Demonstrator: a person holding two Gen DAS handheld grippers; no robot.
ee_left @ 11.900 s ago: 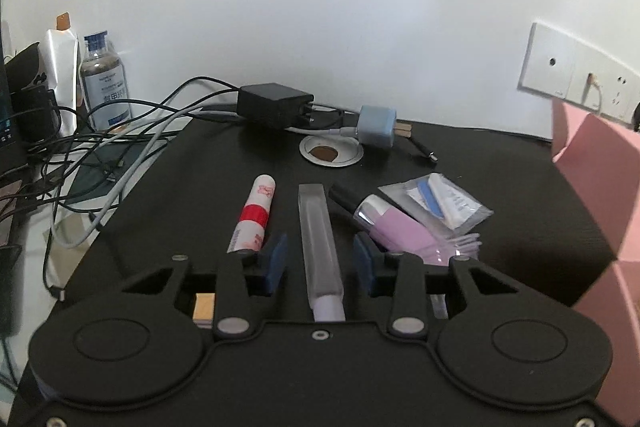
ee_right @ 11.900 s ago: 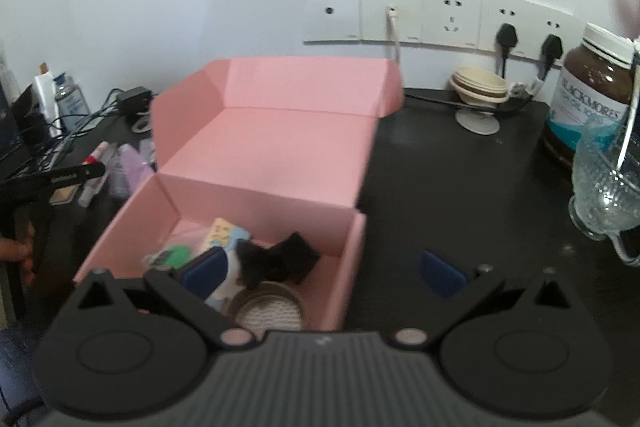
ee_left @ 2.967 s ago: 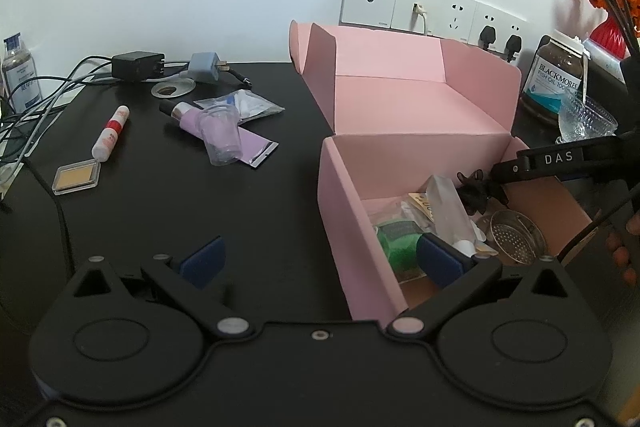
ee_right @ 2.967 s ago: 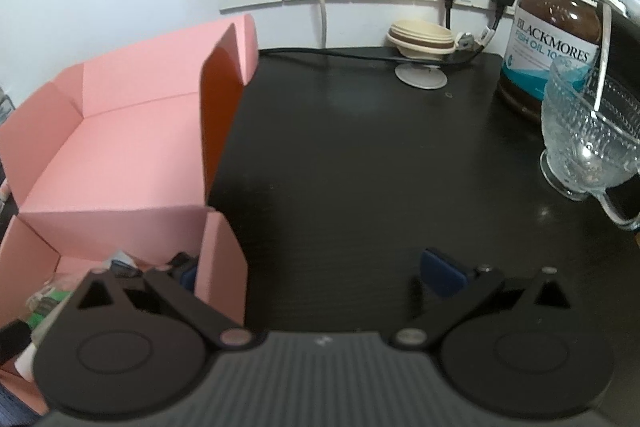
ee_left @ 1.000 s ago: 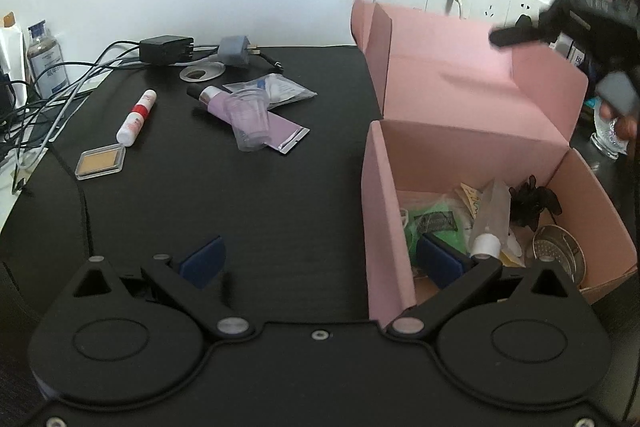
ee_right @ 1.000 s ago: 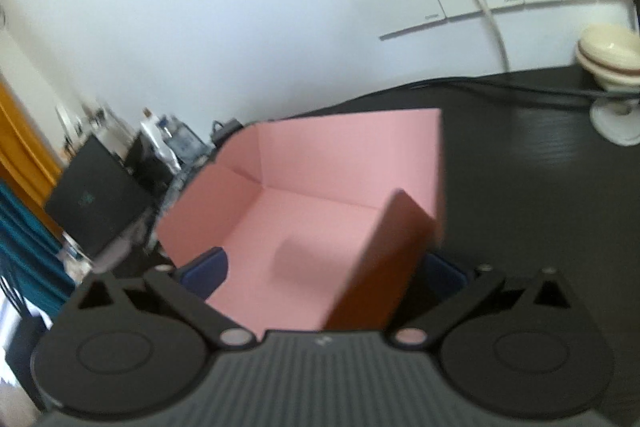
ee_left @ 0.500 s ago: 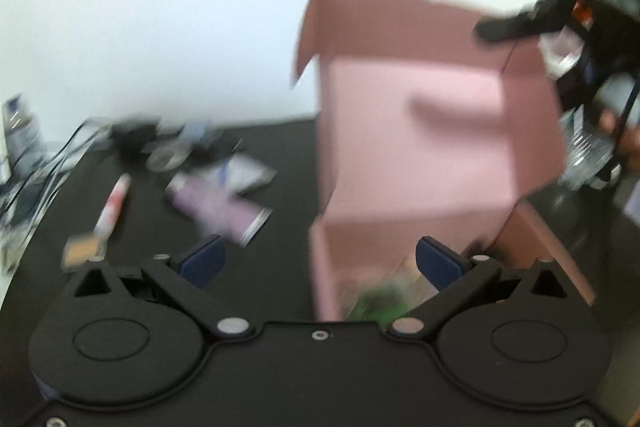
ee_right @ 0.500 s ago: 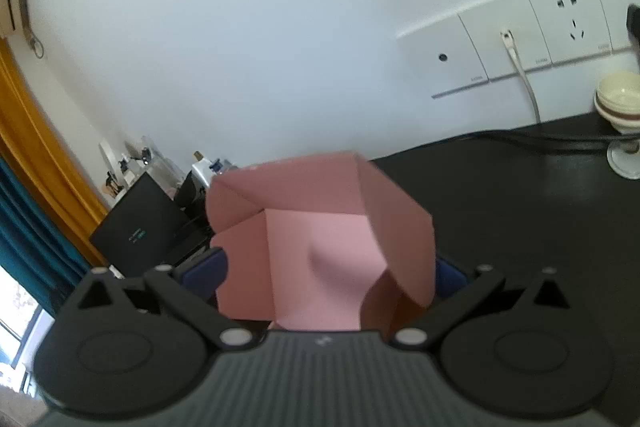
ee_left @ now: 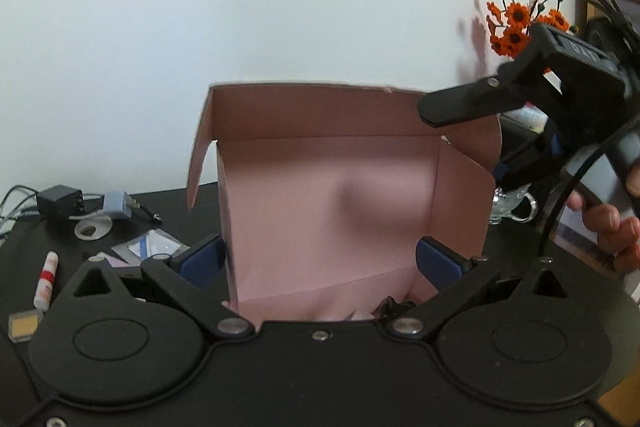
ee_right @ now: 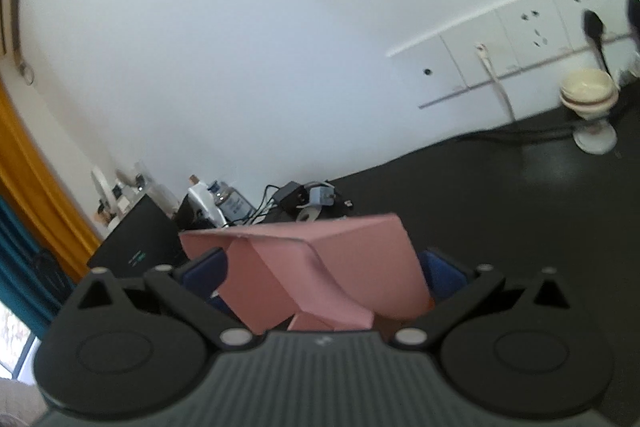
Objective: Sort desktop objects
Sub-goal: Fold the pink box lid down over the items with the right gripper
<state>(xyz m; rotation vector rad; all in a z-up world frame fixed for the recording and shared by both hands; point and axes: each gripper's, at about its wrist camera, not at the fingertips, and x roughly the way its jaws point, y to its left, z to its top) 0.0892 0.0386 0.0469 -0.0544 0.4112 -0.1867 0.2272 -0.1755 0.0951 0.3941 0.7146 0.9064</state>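
Observation:
The pink box (ee_left: 328, 203) stands right in front of my left gripper (ee_left: 320, 263), which is open, its blue pads either side of the box's near wall. The box lid is raised upright with its side flaps folded forward. A dark item (ee_left: 394, 307) shows at the bottom of the box. My right gripper (ee_right: 324, 269) is open, and the pink lid (ee_right: 320, 259) fills the gap between its fingers. In the left wrist view the right gripper (ee_left: 520, 95) sits against the lid's top right corner. On the desk lie a red-and-white tube (ee_left: 46, 281), a small compact (ee_left: 24, 323) and a clear packet (ee_left: 146, 247).
A black charger (ee_left: 58, 201) and blue plug (ee_left: 118, 205) with cables sit at the back left. Orange flowers (ee_left: 516, 23), a glass cup (ee_left: 512, 203) and a person's hand (ee_left: 608, 223) are on the right. Wall sockets (ee_right: 520, 39) and a cream dish (ee_right: 588, 95) line the far wall.
The lid has swung up from lying back to standing upright. My right gripper rose with it behind the lid. My left gripper moved close against the box front.

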